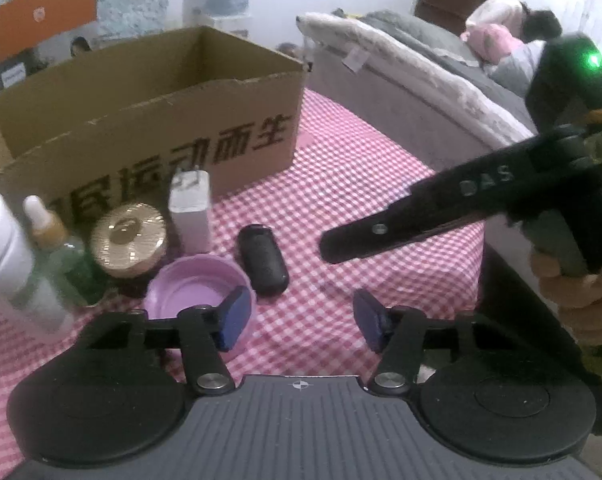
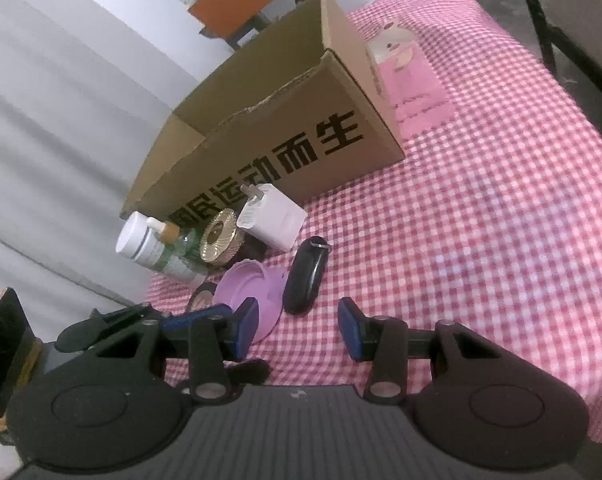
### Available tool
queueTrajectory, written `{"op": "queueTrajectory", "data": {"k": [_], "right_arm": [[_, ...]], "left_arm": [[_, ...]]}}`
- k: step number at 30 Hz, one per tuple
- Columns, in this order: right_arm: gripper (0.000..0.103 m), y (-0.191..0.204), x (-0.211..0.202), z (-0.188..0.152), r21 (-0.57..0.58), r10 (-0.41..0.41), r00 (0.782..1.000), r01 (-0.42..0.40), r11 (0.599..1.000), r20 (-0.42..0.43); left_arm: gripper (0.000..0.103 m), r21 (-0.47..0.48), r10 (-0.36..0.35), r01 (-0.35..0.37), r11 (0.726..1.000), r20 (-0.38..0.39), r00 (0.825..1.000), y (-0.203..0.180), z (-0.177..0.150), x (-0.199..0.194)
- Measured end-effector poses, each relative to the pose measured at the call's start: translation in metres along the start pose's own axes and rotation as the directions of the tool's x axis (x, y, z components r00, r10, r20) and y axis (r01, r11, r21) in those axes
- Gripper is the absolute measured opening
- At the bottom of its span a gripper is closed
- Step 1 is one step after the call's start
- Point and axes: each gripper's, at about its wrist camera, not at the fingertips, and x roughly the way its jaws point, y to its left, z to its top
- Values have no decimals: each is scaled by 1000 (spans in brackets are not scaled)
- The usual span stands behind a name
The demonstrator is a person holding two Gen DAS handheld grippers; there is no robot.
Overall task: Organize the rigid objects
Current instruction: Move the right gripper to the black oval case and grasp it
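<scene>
The left gripper (image 1: 299, 322) is hovering low over the pink-and-white checked cloth (image 1: 361, 184), its blue-padded jaws spread wide with nothing between them. The right gripper (image 2: 299, 326) is likewise hanging open and empty over the same cloth; in the left wrist view its black finger is reaching in from the right.

A row of small things is sitting along the near side of the open brown cardboard box (image 1: 149, 120) with black printed characters. From left to right: a white cylindrical plastic bottle (image 1: 3, 248), a green glass dropper bottle (image 1: 57, 252), a round gold-lidded jar (image 1: 129, 238) and a white plug-in charger block (image 1: 189, 212) standing upright. Nearer than these, a lilac round plastic lid (image 1: 197, 284) is lying hollow side up, and just right of it a black oval key fob (image 1: 263, 260) is lying flat. A pink tissue pack (image 2: 411, 80) is lying beside the box's right end.
</scene>
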Motion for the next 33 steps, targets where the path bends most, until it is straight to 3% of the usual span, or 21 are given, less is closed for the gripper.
{"op": "queueTrajectory", "data": {"k": [7,18,26,33], "right_arm": [[40,-3,23,14,-11,7,999,-8,1000,-41],[36,-20,47,31,76,68,993,-61,995,-92],[36,-30,57,40,105,94,989,-82,991,-116],[36,-44,44,39,123,100,990,-87,989,-104]], "left_arm": [[47,-7,-16,16,1000,-24,1000,0,10,15],[46,-75,-51,43,996,-114,992,13,30,41],[49,-75,-10,0,997,-132,991,14,39,48],[50,-71,-57,48,996,-128,990,2,43,56]]}}
